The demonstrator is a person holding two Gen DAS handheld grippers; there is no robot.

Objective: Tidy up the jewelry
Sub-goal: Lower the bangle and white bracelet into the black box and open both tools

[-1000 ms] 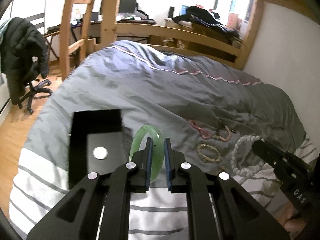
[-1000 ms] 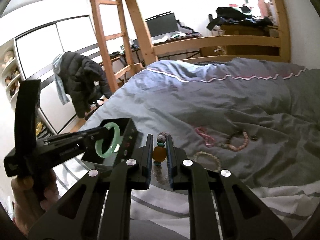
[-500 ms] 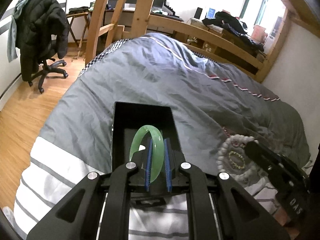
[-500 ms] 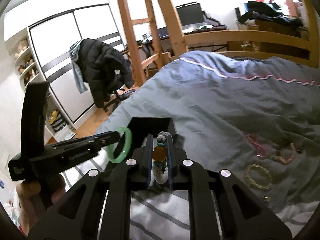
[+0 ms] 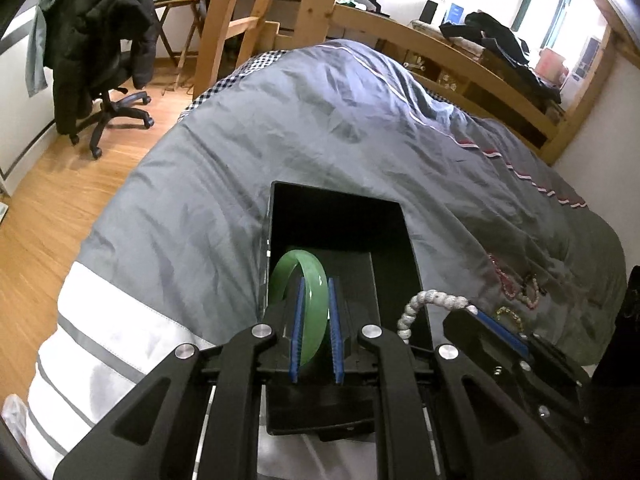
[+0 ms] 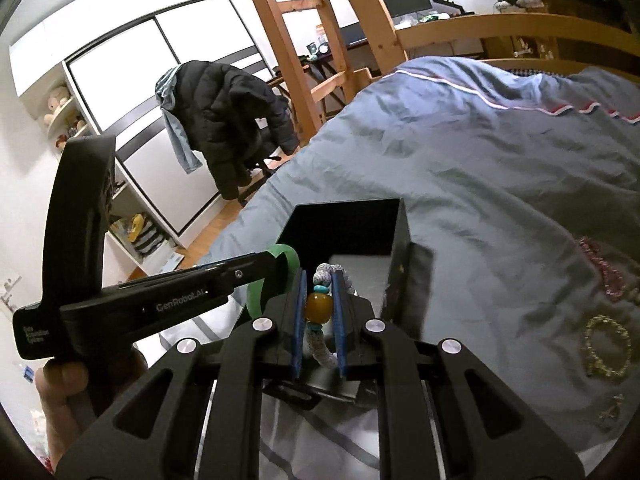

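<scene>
Two grippers: both over the open black rectangular box on the grey quilted bedspread.
Left gripper: blue pads clamped on the smooth green jade-like bangle, held upright on edge above the box's left side.
Right gripper: pads clamped on the amber-coloured round bead of the white speckled bead bracelet, turquoise spacers either side, strand hanging below the fingers over the box interior.
Box: lid raised at the far end, dark lining inside, near the striped white foot of the bed.
Loose jewellery: pink beaded bracelet and gold chain bracelet flat on the bedspread, well right of the box.
Person's hand: wrapped round the left gripper's handle.
</scene>
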